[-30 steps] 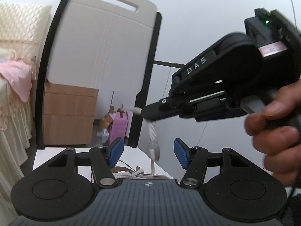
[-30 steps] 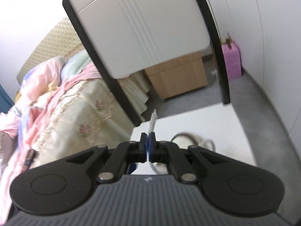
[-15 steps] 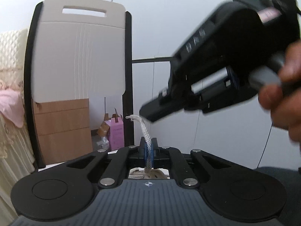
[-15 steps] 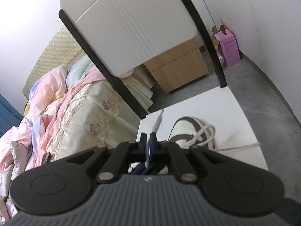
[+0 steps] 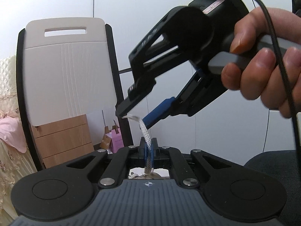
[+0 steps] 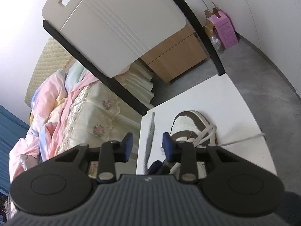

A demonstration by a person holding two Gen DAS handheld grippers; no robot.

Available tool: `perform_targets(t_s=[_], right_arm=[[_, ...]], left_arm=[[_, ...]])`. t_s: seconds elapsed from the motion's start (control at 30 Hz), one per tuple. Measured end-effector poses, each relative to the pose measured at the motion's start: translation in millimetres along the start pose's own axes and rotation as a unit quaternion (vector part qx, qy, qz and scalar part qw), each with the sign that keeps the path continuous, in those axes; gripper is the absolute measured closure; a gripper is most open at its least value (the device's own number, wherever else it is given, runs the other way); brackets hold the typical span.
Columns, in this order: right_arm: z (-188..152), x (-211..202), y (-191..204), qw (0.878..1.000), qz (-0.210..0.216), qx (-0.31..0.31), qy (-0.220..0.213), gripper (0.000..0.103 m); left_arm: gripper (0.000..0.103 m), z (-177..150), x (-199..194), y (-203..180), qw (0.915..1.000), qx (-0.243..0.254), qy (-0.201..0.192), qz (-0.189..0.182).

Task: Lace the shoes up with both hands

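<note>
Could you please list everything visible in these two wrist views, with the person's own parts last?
shoelace: one, white, rising from the shoe, pinched in the left gripper.
shoe: one, white and brown, on the table.
table: one, white, under the shoe.
chair: one, white back in a black frame, beyond the table.
drawer unit: one, light wood, behind the chair.
box: one, pink, on the floor by the wall.
bed: one, cream with pink bedding, beside the table.
left gripper: black, blue pads, shut on the shoelace.
right gripper: black, blue pads, jaws just opened, lace end between them unpinched.
hand: one, gripping the right gripper's handle.
</note>
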State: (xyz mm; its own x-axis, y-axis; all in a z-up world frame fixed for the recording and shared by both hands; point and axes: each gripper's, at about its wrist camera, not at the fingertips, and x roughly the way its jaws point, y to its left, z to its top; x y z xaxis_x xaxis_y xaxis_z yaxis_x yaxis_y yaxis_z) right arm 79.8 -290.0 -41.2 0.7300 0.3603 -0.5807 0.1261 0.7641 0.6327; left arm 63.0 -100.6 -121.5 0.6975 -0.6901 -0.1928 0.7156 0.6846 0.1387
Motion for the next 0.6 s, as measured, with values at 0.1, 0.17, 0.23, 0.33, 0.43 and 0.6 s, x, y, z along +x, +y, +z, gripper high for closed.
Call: perform_targets(t_s=[0.1,0.17,0.23,0.33,0.43,0.6], right_arm=[[-2,5,4,1.000,-0.008,-0.017,-0.010,0.100],[-2,7,7,1.000,-0.010,-0.025,-0.014,0.100],[-2,9,10,0.999,-0.010,-0.027,-0.016,0.100],[0,12,12,0.999,-0.010,-0.027,-0.018,0.099],[4,13,13,1.000,-0.008,-0.020,-0.020,0.099],[8,11,25,0.999,-0.010,-0.044,-0.019,0.100]], left_arm=[[0.098,0,0,0,1.0000,0.003,-0.003,-0.002],[0.098,0,-1,1,1.0000,0.000,-0.005,-0.005],[0.098,0,0,4,0.9999,-0.006,-0.007,-0.007],[0.098,-1,2,9,0.9997,-0.018,-0.007,-0.012],[0.098,0,4,11,0.9996,-0.025,-0.008,-0.013],[0.098,0,10,12,0.9996,-0.026,-0.007,-0.013]])
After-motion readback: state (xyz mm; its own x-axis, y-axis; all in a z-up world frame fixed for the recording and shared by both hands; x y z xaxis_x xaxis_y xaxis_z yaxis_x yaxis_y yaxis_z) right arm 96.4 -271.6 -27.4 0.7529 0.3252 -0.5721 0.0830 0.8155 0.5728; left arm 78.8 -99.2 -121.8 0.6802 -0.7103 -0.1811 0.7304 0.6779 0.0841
